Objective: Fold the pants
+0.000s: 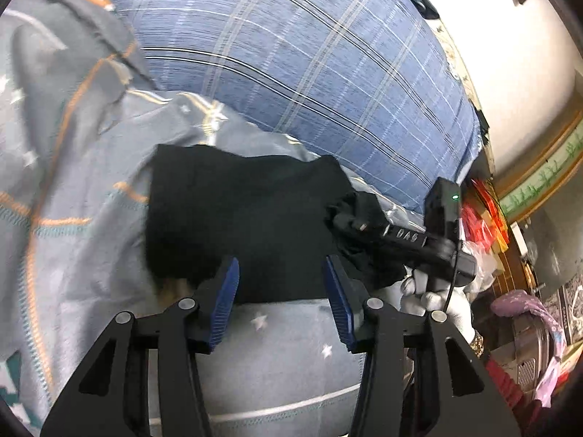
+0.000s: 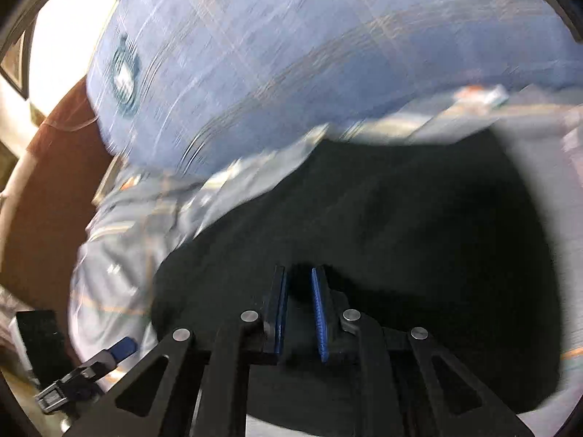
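The black pants (image 1: 240, 215) lie folded in a rough rectangle on the grey star-patterned bedding (image 1: 91, 189). My left gripper (image 1: 280, 273) is open, its blue pads just above the near edge of the pants, holding nothing. In the left wrist view my right gripper (image 1: 349, 218) reaches in from the right and pinches bunched black cloth at the pants' right edge. In the blurred right wrist view the pants (image 2: 400, 211) fill the lower half, and my right gripper (image 2: 299, 280) has its pads nearly together with dark cloth between them.
A large blue plaid pillow (image 1: 309, 65) lies behind the pants and also shows in the right wrist view (image 2: 291, 54). The bed's right edge drops to a cluttered floor with red packets (image 1: 484, 215). A brown headboard (image 2: 47, 189) stands at the left.
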The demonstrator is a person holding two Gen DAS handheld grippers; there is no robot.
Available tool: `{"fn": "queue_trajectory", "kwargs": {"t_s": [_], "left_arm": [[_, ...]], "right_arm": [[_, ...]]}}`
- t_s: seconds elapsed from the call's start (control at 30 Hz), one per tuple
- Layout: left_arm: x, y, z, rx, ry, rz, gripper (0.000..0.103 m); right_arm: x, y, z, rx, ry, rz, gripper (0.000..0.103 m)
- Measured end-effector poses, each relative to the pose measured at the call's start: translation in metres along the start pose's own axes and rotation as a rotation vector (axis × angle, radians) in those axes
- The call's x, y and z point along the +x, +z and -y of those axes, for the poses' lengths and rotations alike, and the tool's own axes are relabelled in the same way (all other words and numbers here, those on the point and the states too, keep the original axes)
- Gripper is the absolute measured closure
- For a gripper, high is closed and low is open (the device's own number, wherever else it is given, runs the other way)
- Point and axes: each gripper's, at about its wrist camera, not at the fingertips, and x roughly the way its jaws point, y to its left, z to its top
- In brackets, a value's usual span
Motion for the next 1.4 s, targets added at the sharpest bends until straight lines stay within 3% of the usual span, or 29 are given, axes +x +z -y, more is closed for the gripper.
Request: {"fn": "queue_trajectory", "kwargs": {"t_s": [0.07,0.1,0.3,0.37,0.43,0.57,0.63,0.77,1.0,1.07,1.17,1.23,1.33,1.4], "left_arm": [[-0.007,-0.004,-0.007,-0.016,0.016,0.01,0.057],[-0.009,-0.005,-0.009,-0.019,0.027,0.015,0.057],[-0.012,-0.006,-0.036,-0.097,0.067,0.062,0.053],[-0.009,-0.009,-0.048,-0.144,0.059,0.067,0.053],[-0.008,-0.013,-0.057,-0.17,0.054,0.077,0.053],[-0.01,-0.025,-0.073,-0.19,0.048,0.103,0.053],[-0.014,-0.03,-0.081,-0.193,0.048,0.12,0.053],[-0.018,-0.04,-0.094,-0.191,0.038,0.136,0.053],[-0.02,-0.043,-0.101,-0.19,0.021,0.146,0.053],[-0.022,-0.044,-0.102,-0.187,0.018,0.15,0.053],[-0.026,-0.046,-0.104,-0.188,0.021,0.158,0.053],[-0.03,-0.048,-0.104,-0.182,0.034,0.167,0.053],[-0.034,-0.049,-0.1,-0.184,0.045,0.183,0.053],[-0.036,-0.048,-0.096,-0.191,0.054,0.183,0.053]], "right_arm": [[0.012,-0.009,-0.012,-0.062,-0.03,-0.052,0.086],[0.01,-0.012,-0.019,-0.1,-0.058,-0.038,0.086],[-0.024,-0.01,-0.052,-0.143,0.006,0.046,0.085],[-0.02,-0.008,-0.069,-0.168,0.003,0.025,0.078],[-0.012,-0.007,-0.085,-0.195,-0.005,0.0,0.064],[0.017,-0.002,-0.133,-0.273,-0.039,-0.05,0.051],[0.043,0.001,-0.166,-0.373,-0.106,-0.095,0.044],[0.097,0.005,-0.211,-0.471,-0.244,-0.18,0.044],[0.166,-0.014,-0.242,-0.655,-0.585,-0.225,0.044],[0.172,-0.021,-0.243,-0.689,-0.635,-0.233,0.043],[0.177,-0.032,-0.246,-0.764,-0.706,-0.233,0.046],[0.169,-0.034,-0.245,-0.786,-0.725,-0.206,0.072],[0.143,-0.019,-0.237,-0.704,-0.629,-0.182,0.083],[0.125,-0.009,-0.233,-0.658,-0.566,-0.158,0.085]]}}
